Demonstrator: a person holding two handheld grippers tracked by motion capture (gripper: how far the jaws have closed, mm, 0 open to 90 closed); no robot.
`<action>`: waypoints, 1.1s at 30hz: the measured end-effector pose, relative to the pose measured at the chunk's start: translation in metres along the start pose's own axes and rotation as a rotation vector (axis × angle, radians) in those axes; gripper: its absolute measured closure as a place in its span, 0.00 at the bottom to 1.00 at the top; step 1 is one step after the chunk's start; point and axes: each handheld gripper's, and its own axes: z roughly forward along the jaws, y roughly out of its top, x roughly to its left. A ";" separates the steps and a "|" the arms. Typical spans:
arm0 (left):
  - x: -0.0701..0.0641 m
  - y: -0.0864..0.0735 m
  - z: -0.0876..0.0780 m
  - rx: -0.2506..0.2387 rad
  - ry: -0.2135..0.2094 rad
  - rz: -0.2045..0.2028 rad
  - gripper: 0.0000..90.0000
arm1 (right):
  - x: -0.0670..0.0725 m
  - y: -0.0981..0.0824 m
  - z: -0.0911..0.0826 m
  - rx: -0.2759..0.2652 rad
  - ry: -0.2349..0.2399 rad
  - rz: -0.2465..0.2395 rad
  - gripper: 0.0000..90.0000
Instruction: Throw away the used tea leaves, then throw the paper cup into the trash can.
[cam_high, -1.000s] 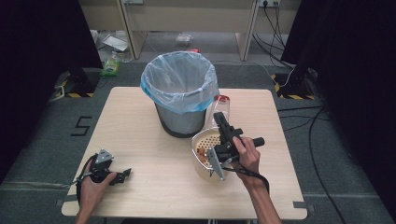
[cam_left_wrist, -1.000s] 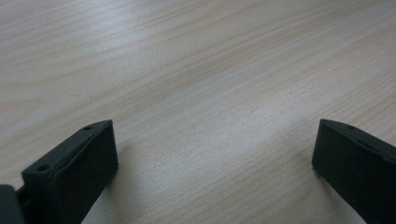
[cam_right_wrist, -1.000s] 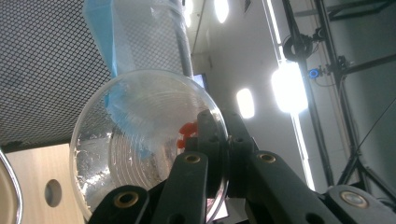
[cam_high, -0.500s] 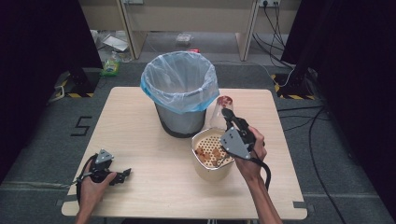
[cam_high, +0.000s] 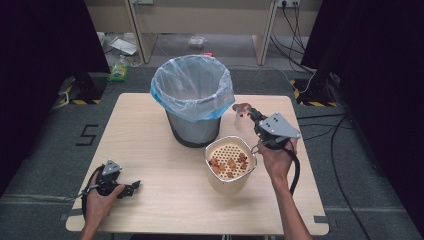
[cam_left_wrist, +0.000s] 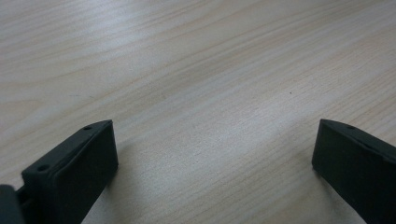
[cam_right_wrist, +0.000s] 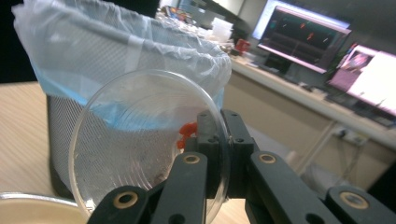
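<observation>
My right gripper (cam_high: 251, 116) is shut on the rim of a clear plastic cup (cam_high: 242, 115), held in the air to the right of the bin. In the right gripper view the cup (cam_right_wrist: 144, 140) faces me mouth-on, with a small red bit near the jaws, and the gripper (cam_right_wrist: 219, 140) pinches its edge. A cream perforated bowl (cam_high: 229, 163) holding brown food pieces stands on the table just below the cup. My left gripper (cam_high: 131, 188) rests low at the table's front left, open, with bare wood between its fingers (cam_left_wrist: 79, 163).
A grey mesh bin (cam_high: 194, 100) lined with a pale blue bag stands at the back middle of the wooden table (cam_high: 150, 165). Cables and clutter lie on the floor behind. Monitors (cam_right_wrist: 303, 37) glow beyond the bin in the right gripper view.
My right gripper has swung from over the bowl up and to the right, and now holds the clear cup beside the bin. The left gripper has stayed put.
</observation>
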 end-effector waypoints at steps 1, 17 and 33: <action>0.000 0.000 0.000 0.000 0.000 0.000 0.00 | -0.003 0.001 0.002 0.006 0.006 0.012 0.98; 0.000 0.000 0.000 0.001 0.000 0.000 0.00 | -0.045 0.040 0.014 0.016 0.049 0.144 0.98; 0.000 0.000 0.000 -0.001 0.000 0.000 0.00 | -0.067 0.094 0.025 -0.038 0.033 0.151 0.98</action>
